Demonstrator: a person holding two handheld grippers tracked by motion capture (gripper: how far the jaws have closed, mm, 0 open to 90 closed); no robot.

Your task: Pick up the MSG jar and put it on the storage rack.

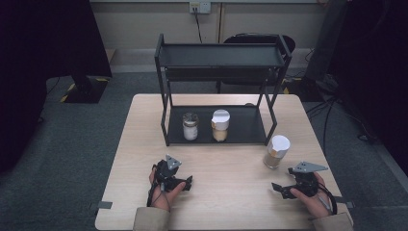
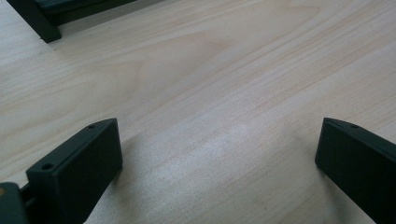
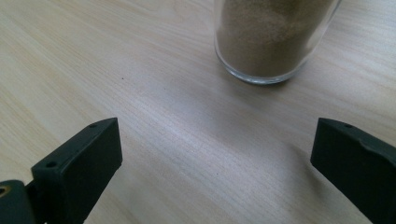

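Observation:
A glass jar of brown powder with a white lid stands on the wooden table near its right edge; its base fills the top of the right gripper view. My right gripper rests low on the table just in front of that jar, jaws wide apart and empty. My left gripper lies on the table at the front left of centre, open and empty. Two more jars stand on the black rack's lower shelf: one with a grey lid and one with a white lid.
The black two-tier rack stands at the back half of the table, its top shelf bare; a corner of it appears in the left gripper view. A dark chair stands behind the table. Bare wood lies between the grippers.

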